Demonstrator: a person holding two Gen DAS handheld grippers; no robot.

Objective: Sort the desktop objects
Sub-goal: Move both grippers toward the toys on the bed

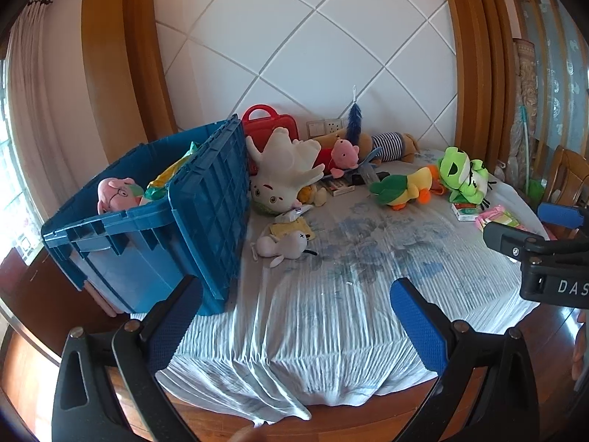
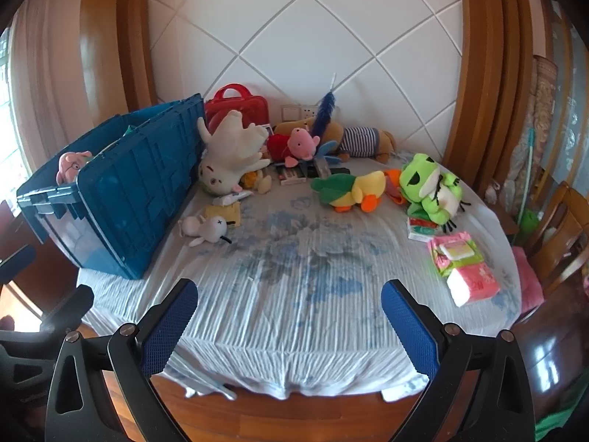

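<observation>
Blue-padded fingers (image 1: 173,328) of the left gripper (image 1: 298,316) stood wide apart at the near edge of the table, holding and touching nothing; only the striped white-and-blue tablecloth (image 1: 331,294) showed between them. Likewise the right gripper (image 2: 291,313) hung with its jaws spread wide and empty over the near part of the same cloth.

On the left of the table sat the blue crate (image 1: 154,228), its lid flap standing up, with a pink plush (image 1: 116,193) and some yellow-green packaging poking above the rim; the rest of its contents were hidden by the walls. Just right of the crate lay a small white rabbit toy (image 2: 206,228), and farther back a big white plush (image 2: 232,151) lay upside down against the crate. At the far side, a pink pig toy (image 2: 300,143) and a brown dog in a striped shirt (image 2: 362,140) lay in a heap before a red case (image 2: 239,107), and small flat items among them were too jumbled to identify. A yellow duck (image 2: 353,189) and a green frog (image 2: 429,188) lay to the right, with pink tissue packs (image 2: 464,269) nearer. In the left view, those packs were partly hidden by the other gripper.
</observation>
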